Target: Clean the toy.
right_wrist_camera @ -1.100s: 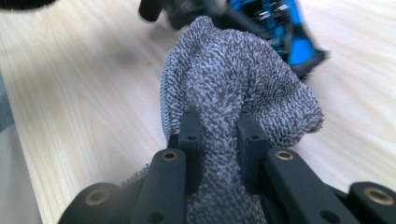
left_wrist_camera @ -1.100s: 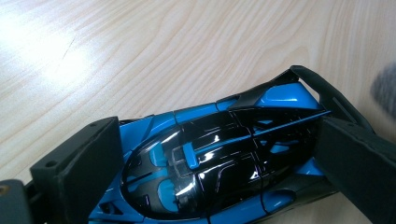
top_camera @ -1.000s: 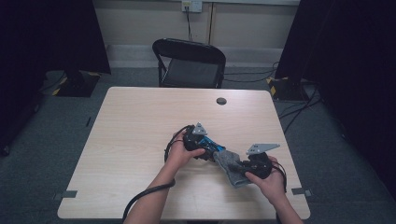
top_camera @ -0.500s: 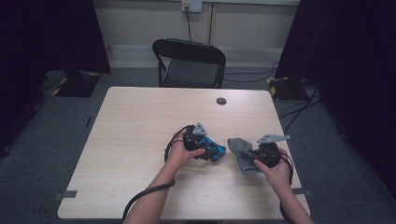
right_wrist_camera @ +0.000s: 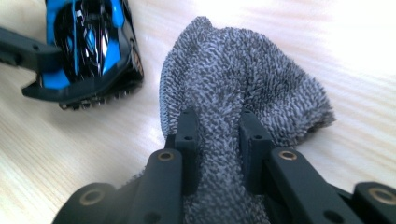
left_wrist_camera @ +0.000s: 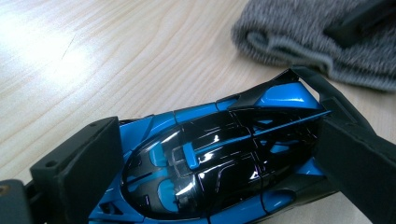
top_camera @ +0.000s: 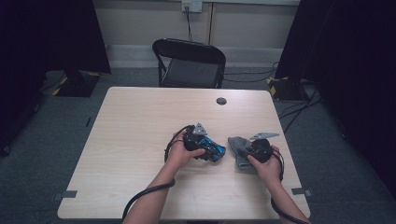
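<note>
cloth [right_wrist_camera: 243, 93] pulled off toy car [left_wrist_camera: 219, 158], pinched in right hand-held gripper [right_wrist_camera: 218, 126]

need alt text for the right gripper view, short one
Two black jaws of the right gripper pinch a fold of a grey fuzzy cloth lying on a light wooden table. At the upper left, a blue and black toy car sits apart from the cloth, with the black jaw of the other gripper against its side.

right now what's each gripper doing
left gripper: closed on the blue toy car
right gripper: closed on the grey cloth
</note>
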Demonstrator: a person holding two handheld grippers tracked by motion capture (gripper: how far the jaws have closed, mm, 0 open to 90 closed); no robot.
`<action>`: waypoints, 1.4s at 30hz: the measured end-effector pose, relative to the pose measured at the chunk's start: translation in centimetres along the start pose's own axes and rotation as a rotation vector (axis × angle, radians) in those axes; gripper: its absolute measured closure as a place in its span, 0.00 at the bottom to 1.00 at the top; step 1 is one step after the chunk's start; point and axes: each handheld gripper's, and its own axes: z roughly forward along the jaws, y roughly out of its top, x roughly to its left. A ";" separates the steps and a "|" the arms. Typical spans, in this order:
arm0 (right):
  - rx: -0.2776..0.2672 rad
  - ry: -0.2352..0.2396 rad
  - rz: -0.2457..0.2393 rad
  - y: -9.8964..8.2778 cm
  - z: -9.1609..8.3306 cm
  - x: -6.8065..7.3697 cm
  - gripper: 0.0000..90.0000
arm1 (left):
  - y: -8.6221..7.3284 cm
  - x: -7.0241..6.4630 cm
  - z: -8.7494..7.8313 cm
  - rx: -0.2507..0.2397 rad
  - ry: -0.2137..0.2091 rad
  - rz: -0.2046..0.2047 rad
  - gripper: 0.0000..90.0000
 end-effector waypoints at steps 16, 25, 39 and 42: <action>0.038 0.050 -0.087 -0.1 0.4 2.5 0.82 | 0.0 0.0 0.0 -0.001 0.000 0.002 0.01; 0.056 0.106 -0.110 -0.5 0.2 3.5 0.82 | 0.0 0.0 0.0 -0.001 -0.001 0.001 0.01; 0.070 0.180 -0.116 -1.3 -0.4 4.6 0.83 | -0.1 0.0 0.0 -0.005 0.000 0.003 0.01; 0.069 0.197 -0.122 -1.5 -0.5 5.0 0.82 | -0.1 0.0 0.0 -0.007 0.002 0.004 0.01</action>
